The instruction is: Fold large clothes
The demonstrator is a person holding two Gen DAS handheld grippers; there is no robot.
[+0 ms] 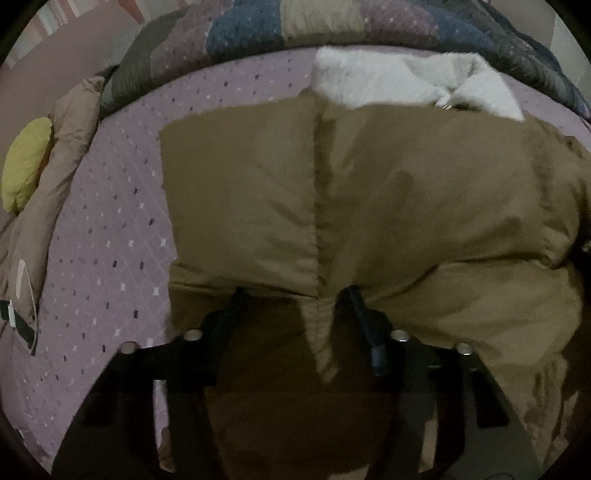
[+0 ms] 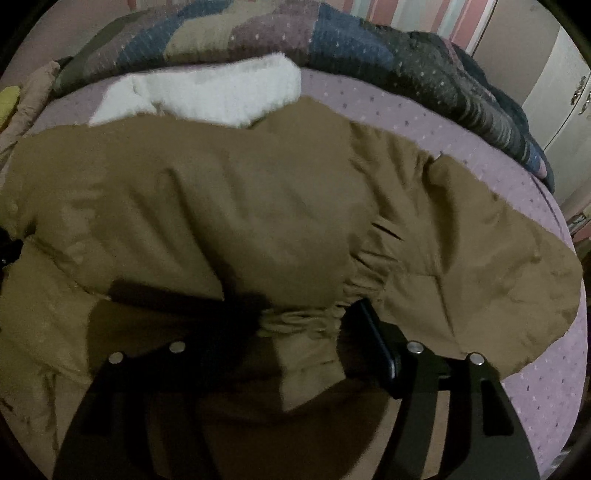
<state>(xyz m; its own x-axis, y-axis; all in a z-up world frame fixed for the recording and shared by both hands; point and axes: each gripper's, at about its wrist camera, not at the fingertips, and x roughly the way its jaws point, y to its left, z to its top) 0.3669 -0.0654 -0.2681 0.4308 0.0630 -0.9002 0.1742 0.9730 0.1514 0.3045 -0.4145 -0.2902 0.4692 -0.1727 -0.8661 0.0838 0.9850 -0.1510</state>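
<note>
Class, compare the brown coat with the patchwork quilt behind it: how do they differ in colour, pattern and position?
The coat is one plain brown; the quilt mixes blue, purple and tan patches. The coat has no print; the quilt carries small pale dots. The coat lies nearest, with both grippers at its near edge; the quilt is bunched along the far side. Both rest on the purple sheet.

I count one big puffy brown coat (image 1: pixel 406 192) (white fuzzy lining), one patchwork blanket (image 2: pixel 369 48), one small yellow cushion (image 1: pixel 26 162), two black grippers (image 1: pixel 295 295) (image 2: pixel 303 306).
</note>
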